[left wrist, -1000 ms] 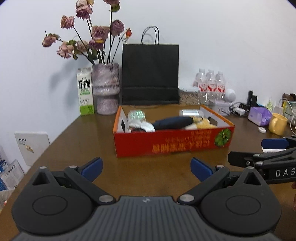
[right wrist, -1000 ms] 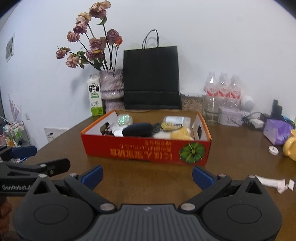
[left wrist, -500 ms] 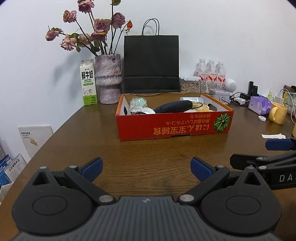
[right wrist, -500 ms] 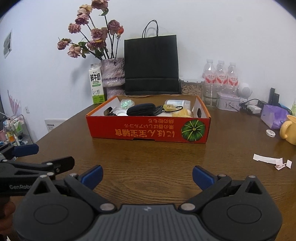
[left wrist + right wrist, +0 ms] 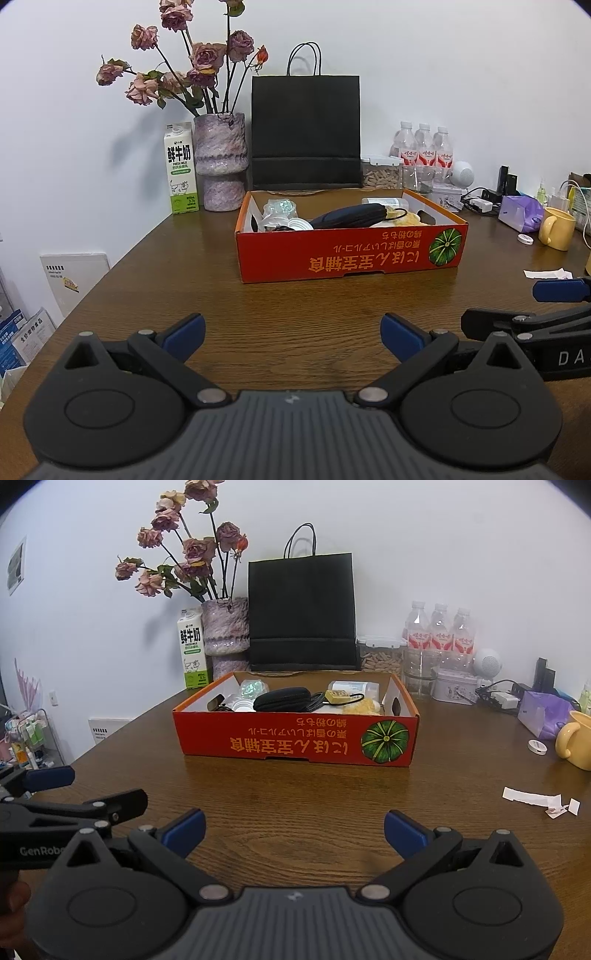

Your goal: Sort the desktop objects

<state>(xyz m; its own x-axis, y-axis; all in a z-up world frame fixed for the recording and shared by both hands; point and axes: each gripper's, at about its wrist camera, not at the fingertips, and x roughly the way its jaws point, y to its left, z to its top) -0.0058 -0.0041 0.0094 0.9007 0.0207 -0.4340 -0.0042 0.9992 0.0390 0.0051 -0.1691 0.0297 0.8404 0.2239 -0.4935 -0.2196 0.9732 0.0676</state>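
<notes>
Brown wood counter [image 5: 295, 317], bare in the near foreground. Low in frame: left gripper [image 5: 291, 334] and right gripper [image 5: 294, 829], level, side by side, fingers spread wide, holding nothing. Mid-frame beyond: red box [image 5: 295, 738], already filled. Right edge: paper scraps [image 5: 541, 800], yellow mug [image 5: 574, 740] outside it, probably left to sort.

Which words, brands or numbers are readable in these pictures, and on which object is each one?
"鲜牛奶 FRESH MILK": milk carton.
"GenRob", cut off: left gripper.
"DA", cut off: right gripper.
Yellow print, upside down: red box; not surely readable.
Bottle labels and white board: too small.
</notes>
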